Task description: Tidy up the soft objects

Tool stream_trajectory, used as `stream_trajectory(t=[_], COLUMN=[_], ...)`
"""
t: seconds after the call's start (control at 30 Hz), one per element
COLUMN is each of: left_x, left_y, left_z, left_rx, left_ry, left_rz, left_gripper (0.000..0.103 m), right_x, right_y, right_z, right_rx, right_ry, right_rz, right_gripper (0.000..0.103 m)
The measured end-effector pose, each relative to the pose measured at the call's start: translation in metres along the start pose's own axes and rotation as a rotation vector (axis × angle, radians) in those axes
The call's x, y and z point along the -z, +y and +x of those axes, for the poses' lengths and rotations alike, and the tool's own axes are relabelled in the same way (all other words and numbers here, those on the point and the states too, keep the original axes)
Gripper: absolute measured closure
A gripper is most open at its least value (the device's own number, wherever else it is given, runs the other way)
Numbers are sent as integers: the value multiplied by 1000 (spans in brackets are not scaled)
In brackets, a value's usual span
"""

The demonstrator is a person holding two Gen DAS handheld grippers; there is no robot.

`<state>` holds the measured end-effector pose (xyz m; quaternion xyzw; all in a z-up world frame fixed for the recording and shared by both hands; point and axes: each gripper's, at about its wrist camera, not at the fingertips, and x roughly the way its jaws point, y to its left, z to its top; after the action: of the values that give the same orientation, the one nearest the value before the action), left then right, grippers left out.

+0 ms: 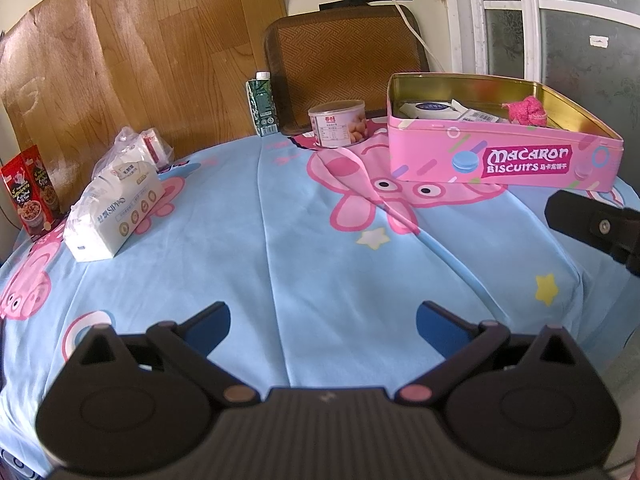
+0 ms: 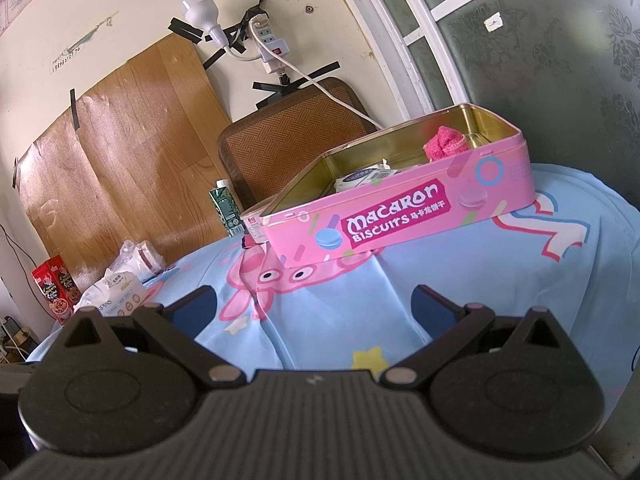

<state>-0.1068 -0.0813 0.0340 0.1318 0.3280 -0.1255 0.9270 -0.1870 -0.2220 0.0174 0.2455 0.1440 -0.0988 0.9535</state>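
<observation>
Red snack boxes [image 1: 30, 190] at far left edge, upright against the wood-grain board. Tissue pack [image 1: 114, 210] on the blue cartoon tablecloth [image 1: 320, 264], clear bag [image 1: 138, 148] just behind it. Green carton [image 1: 262, 104] upright at rear; can [image 1: 338, 123] beside it. Pink biscuit tin [image 1: 500, 158], lid off, at right; pink knitted soft item [image 1: 527, 111] and white packets [image 1: 434, 110] inside. Left gripper [image 1: 323, 322]: fingers apart, empty, above cloth. Right gripper [image 2: 314, 306]: fingers apart, empty, before the tin.
</observation>
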Motion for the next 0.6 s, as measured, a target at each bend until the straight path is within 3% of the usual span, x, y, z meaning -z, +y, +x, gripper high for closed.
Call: stream_trajectory(t=[0.6], left_x=[-2], left_y=[2], left_z=[-1], left_rx=[-5], left_ry=[-4], left_rz=[7], left_gripper=[0], right_x=[-1], right_y=[0], right_z=[0], right_rx=[0], right_ry=[1], right_rz=[0], right_gripper=[0])
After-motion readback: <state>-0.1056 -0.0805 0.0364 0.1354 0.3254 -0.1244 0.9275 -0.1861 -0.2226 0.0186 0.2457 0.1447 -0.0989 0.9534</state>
